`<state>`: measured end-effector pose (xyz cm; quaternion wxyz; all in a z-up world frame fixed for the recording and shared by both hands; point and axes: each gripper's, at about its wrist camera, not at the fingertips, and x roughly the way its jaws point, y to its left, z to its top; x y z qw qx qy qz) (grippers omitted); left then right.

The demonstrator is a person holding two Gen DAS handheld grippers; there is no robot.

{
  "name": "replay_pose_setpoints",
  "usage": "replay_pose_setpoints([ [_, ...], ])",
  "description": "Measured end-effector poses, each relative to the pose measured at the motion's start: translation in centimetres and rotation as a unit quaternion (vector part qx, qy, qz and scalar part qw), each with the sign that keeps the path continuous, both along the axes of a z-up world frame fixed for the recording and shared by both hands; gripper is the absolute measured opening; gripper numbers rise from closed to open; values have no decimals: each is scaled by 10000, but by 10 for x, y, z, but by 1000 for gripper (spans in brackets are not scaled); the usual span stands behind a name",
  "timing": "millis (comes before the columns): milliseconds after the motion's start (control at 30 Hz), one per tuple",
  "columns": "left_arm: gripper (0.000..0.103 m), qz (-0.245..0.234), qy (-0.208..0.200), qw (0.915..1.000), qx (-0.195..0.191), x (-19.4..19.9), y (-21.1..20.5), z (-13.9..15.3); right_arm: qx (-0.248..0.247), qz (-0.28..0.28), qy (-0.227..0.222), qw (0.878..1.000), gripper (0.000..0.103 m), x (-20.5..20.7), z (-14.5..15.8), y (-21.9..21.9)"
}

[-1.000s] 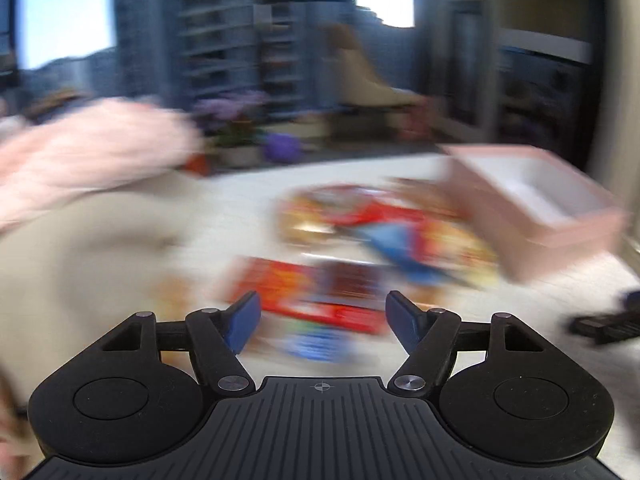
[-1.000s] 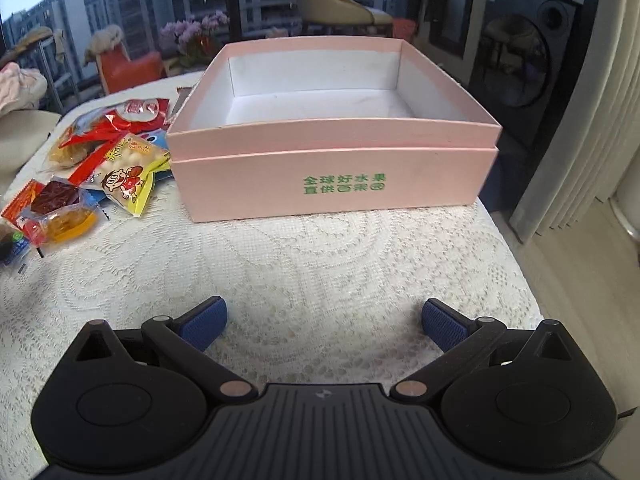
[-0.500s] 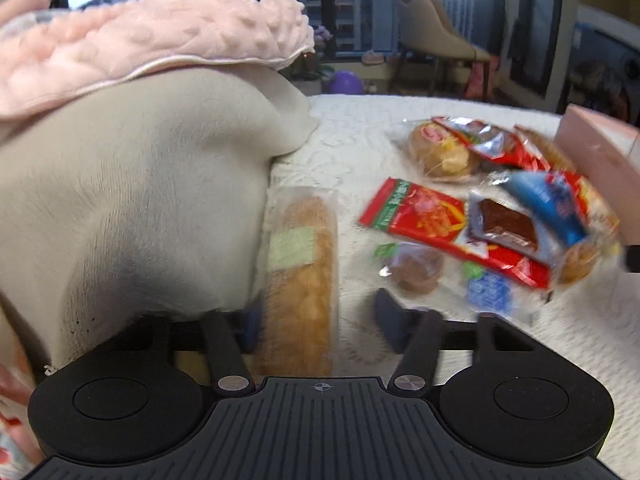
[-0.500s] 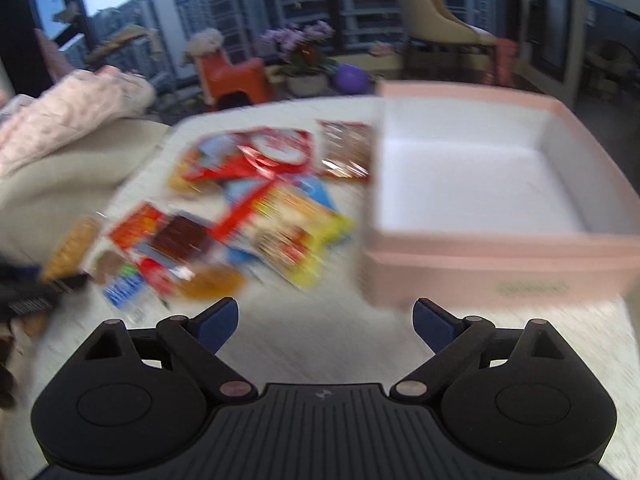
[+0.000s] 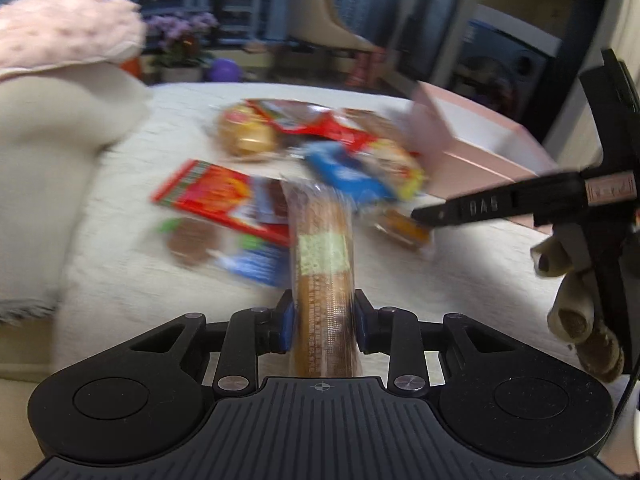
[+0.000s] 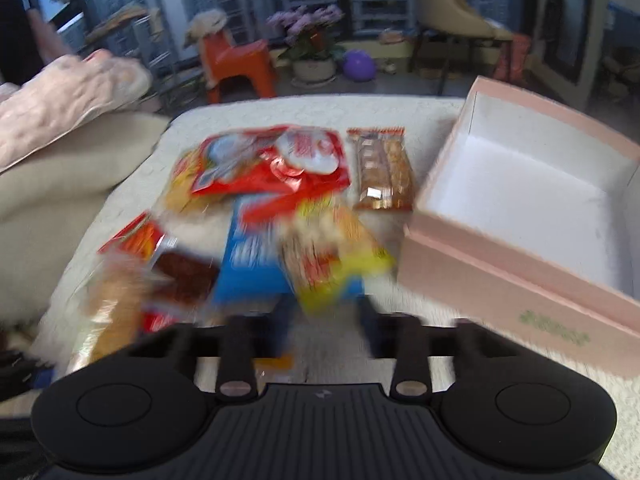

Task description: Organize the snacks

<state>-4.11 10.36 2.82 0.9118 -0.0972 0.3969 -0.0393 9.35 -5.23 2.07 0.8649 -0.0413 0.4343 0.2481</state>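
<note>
My left gripper [image 5: 324, 316] is closing, and its blue pads press both sides of a long bread stick [image 5: 322, 256] in a clear wrapper with a green label. The stick points away over the snack pile. The same stick [image 6: 116, 308] shows blurred at the left of the right wrist view. My right gripper [image 6: 324, 316] is shut, its tips [image 5: 418, 215] down at a small orange packet [image 5: 400, 230]. Blur hides whether it pinches that packet. The open pink box [image 6: 520, 280] stands empty to the right of the pile.
Several loose snack packets lie on the lace cloth: a red one [image 5: 216, 196], a blue one [image 6: 248, 276], a yellow one [image 6: 332, 264] and a cracker pack [image 6: 384, 172]. A beige cushion [image 5: 60, 184] under a pink blanket borders the left. A person's fingers [image 5: 560, 264] hold the right gripper.
The left jaws closed around the bread stick beside the cushion and carried it toward the snack pile. The right gripper swung left from the pink box to the snacks and its wide jaws closed.
</note>
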Motion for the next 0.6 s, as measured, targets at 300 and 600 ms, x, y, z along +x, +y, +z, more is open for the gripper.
replay_pose_setpoints([
  [300, 33, 12, 4, 9999, 151, 11, -18, -6, -144, 318, -322, 9989, 22, -40, 1, -42],
  [600, 36, 41, 267, 9994, 215, 5, -8, -6, 480, 115, -92, 9987, 57, -12, -4, -7],
])
